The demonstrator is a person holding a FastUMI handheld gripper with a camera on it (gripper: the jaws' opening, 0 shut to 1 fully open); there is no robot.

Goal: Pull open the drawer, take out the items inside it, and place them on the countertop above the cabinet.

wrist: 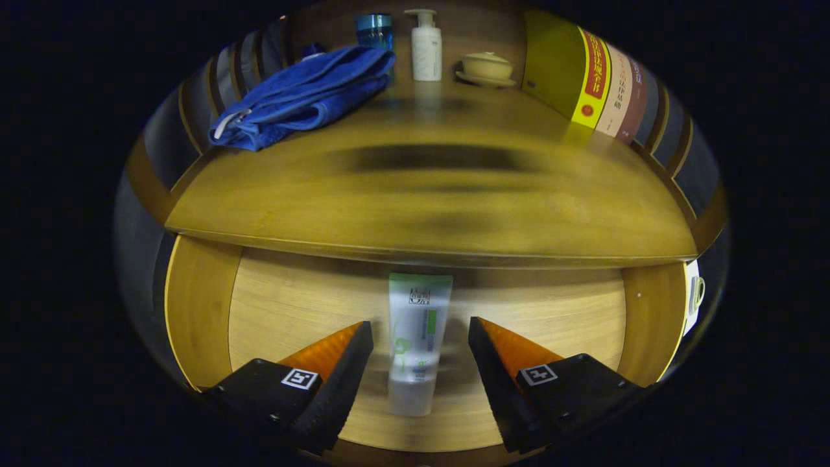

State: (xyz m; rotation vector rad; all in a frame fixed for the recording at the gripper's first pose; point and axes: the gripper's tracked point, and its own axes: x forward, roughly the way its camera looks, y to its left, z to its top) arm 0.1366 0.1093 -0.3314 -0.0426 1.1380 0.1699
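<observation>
My claw (420,337) hangs released over the pulled-out drawer (292,305), its two fingers spread wide with a clear gap on each side of the tube (415,344) that lies between them. Neither finger touches it.

The tube is white with green print, lying flat on the drawer's pale wooden floor, its flat crimped end pointing toward the cabinet and its clear cap end toward me. I judge it light and soft-walled, the kind of plastic that dents under pressure and may be a little slick. I would close gently across its middle or nearer the cap, where the body is rounder and firmer, not on the thin crimped end. Too hard a squeeze could buckle it or make it slip out.

Beyond the tube, the table (428,194) above the cabinet overhangs the back of the drawer. On it lie a folded blue towel (305,97), and behind that a blue cup (374,29), a white pump bottle (426,48) and a small lidded bowl on a saucer (486,68). Upright books (596,78) stand toward the far side. The middle of the table looks open for setting the tube down.
</observation>
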